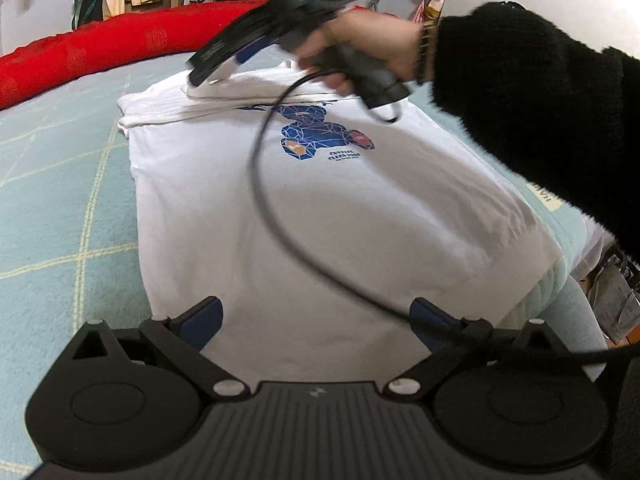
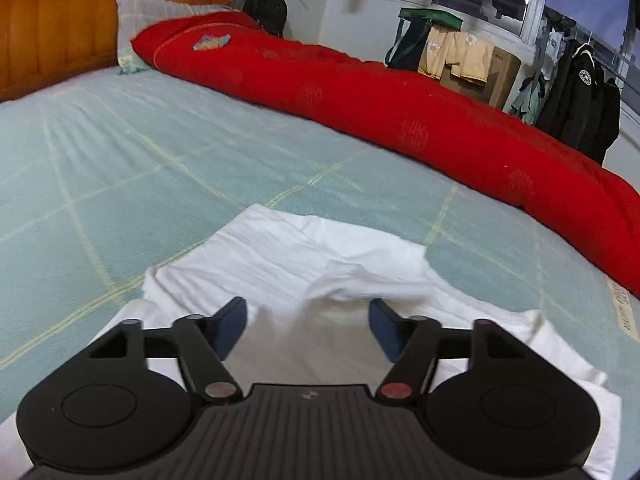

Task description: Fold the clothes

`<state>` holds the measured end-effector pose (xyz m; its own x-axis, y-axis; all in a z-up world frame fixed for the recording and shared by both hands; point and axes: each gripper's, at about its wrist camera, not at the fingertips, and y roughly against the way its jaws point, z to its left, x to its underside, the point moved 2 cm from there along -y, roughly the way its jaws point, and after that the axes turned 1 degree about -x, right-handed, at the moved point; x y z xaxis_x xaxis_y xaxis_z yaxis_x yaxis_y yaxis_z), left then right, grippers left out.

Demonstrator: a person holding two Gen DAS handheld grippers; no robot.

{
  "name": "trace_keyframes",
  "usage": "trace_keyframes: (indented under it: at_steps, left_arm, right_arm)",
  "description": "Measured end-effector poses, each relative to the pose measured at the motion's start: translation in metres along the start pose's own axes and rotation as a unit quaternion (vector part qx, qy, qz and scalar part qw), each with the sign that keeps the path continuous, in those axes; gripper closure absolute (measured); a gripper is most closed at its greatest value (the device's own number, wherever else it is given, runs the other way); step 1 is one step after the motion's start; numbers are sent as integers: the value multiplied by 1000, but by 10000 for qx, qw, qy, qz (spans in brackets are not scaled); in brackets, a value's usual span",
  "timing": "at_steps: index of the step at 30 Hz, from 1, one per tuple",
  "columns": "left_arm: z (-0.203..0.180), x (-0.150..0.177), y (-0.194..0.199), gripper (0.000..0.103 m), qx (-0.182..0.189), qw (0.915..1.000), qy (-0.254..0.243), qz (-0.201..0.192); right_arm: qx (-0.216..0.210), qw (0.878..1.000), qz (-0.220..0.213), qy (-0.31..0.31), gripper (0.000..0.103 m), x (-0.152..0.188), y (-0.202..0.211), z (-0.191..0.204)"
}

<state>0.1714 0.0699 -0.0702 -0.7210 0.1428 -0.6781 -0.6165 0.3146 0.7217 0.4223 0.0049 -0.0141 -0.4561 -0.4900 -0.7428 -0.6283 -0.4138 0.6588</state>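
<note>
Shirt (image 1: 320, 208) lies flat on the green bed cover (image 1: 60, 200), picture side up, so it is easy to fold, and its top part is already turned over at about 12 o'clock. Right claw (image 2: 308, 330) hangs just over that folded bit with its jaws wide and nothing in them, probably because it has let the cloth drop there. Left claw (image 1: 316, 324) waits wide open and empty over the bottom edge at 6 o'clock.

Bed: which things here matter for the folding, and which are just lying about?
Job:
white T-shirt
left gripper, open
right gripper, open

Lying about:
red quilt
pillow
hanging coats
cardboard box
</note>
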Motion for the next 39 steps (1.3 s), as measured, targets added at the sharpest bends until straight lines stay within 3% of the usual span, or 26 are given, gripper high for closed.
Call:
trace_keyframes:
  at_steps: [3,10,16,23,26,29,32,35,39]
  left_arm:
    - [-3,4,6,4,-30,10000,-40,-20]
    - [2,1,21,4,-52,10000,-31,-72]
    - [22,-45,20,4,-550,9980,-177,-259]
    - [46,-134,-43,4,-1134,9917,-412,-437]
    - [60,-172,-85,4,-1280,9900,-336,-484]
    - [73,-199,-129,4,-1657,9854,-163,-368]
    - [77,-211,-166,4,-1965,9799,-255,-237]
    - [76,-216,-188,4,-2316,9710,-486,-342]
    - [95,-210,-181,4,-2639,9639,12,-362]
  right_arm:
    - [-115,9998,-48,-134,24,9,29,-23]
    - [135,9971,-25,-743,24,52,82,-89]
    - [678,9935,242,-884,22,100,103,-127]
    - [1088,9889,260,-976,21,142,105,-162]
    - [986,9878,45,-1208,21,147,105,-179]
    - [799,9868,-192,-1397,21,147,105,-194]
    - [725,9863,-345,-1442,21,145,102,-201]
    - [639,9868,-475,-1410,21,143,100,-201]
    - [633,9888,-518,-1245,21,142,98,-198]
